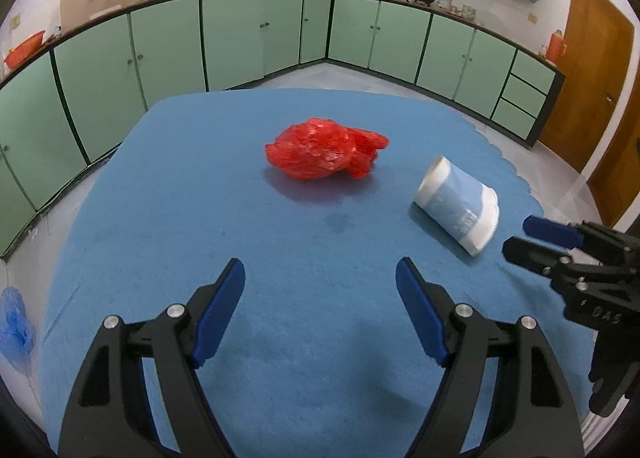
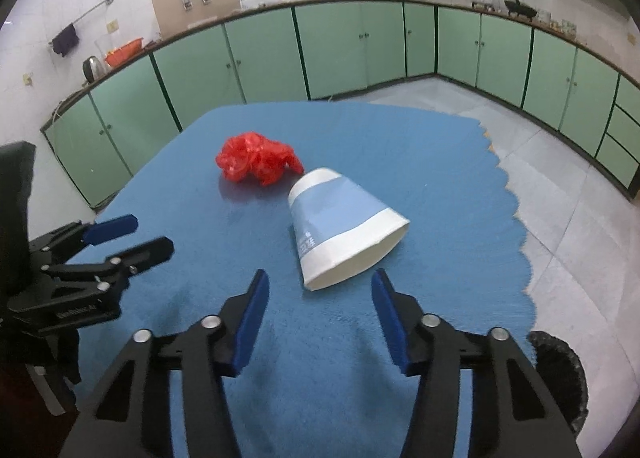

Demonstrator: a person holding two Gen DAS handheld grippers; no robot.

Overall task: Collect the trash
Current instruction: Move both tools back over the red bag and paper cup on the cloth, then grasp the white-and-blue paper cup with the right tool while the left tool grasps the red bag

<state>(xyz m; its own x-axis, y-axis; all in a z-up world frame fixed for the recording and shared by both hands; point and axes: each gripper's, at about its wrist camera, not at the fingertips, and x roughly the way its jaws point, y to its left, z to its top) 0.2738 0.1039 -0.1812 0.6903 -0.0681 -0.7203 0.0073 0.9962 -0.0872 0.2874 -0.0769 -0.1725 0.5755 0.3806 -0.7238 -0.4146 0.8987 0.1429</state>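
Trash here = two items on the blue mat [image 2: 460,162]: a paper cup [image 2: 340,226] lying on its side and a crumpled red plastic bag [image 1: 326,154]. Cup sits just ahead of the right gripper [image 2: 320,290], its open mouth nearest the jaws, base pointing away. Bag is well ahead of the left gripper [image 1: 320,278], roughly centred btw its fingers, nothing in the way. Both sets of jaws are spread wide w/ nothing held.

Judgement: step in hand looks like the approach, right on cup, left on bag. For the cup: mouth looks about as wide as the jaw gap, so a grip at the rim may be tight; slide fwd and close on the narrower mid-body, or turn the wrist and pinch one wall at the rim. Squeeze gently, paper will likely crush or roll. For the bag: come down low, fingers straddling the bulk, close fully, since thin film slips out of a loose pinch.

Dark round thing [image 2: 560,374] at the right of the right jaws could be a bin; can't tell.
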